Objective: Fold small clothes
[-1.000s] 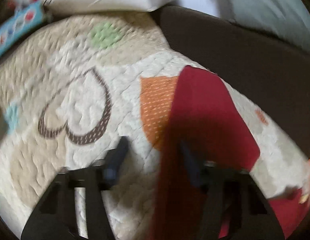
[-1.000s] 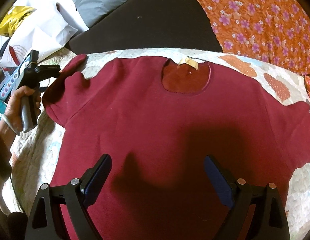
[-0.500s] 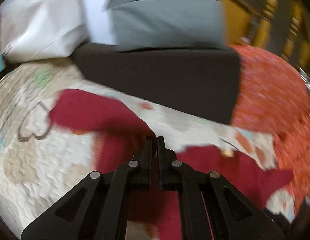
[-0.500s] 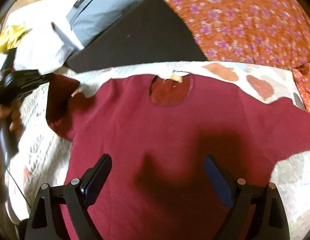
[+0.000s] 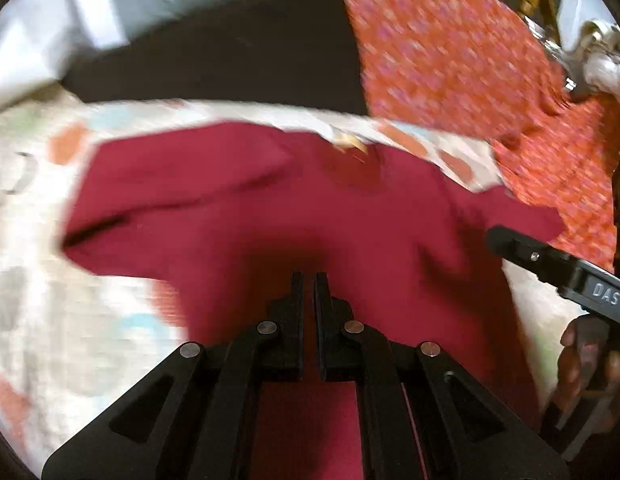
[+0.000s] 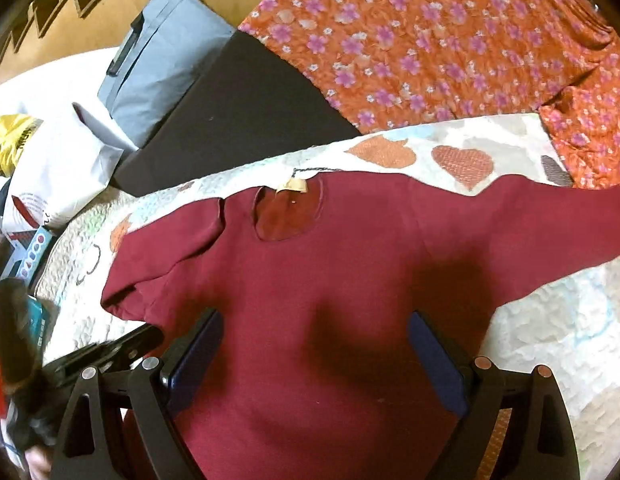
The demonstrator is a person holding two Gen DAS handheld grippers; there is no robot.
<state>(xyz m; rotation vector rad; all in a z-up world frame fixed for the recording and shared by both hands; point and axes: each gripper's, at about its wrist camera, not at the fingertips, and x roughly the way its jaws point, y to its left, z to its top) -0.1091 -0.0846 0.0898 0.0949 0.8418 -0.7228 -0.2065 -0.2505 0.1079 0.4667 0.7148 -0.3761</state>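
A dark red long-sleeved shirt point(image 6: 310, 280) lies face up on a patterned quilt point(image 6: 530, 340), neck and tag at the far side. Its left sleeve point(image 6: 165, 256) is folded in over the body; the right sleeve point(image 6: 530, 224) lies spread out. My right gripper point(image 6: 314, 356) is open above the shirt's lower body, holding nothing. My left gripper point(image 5: 308, 280) is shut with its tips over the shirt point(image 5: 310, 208); I cannot tell whether cloth is pinched. The right gripper's body shows at the right of the left wrist view point(image 5: 558, 272).
Orange flowered cloth point(image 6: 430, 40) lies at the far right. A dark cushion point(image 6: 237, 112), a grey bag point(image 6: 161, 60) and white plastic bags point(image 6: 57, 168) lie behind the quilt at the left. A small box point(image 6: 29, 256) sits at the quilt's left edge.
My left gripper closed at the left sleeve and swung right toward the shirt's middle; the sleeve now lies folded over the body. My right gripper stayed open and shifted slightly.
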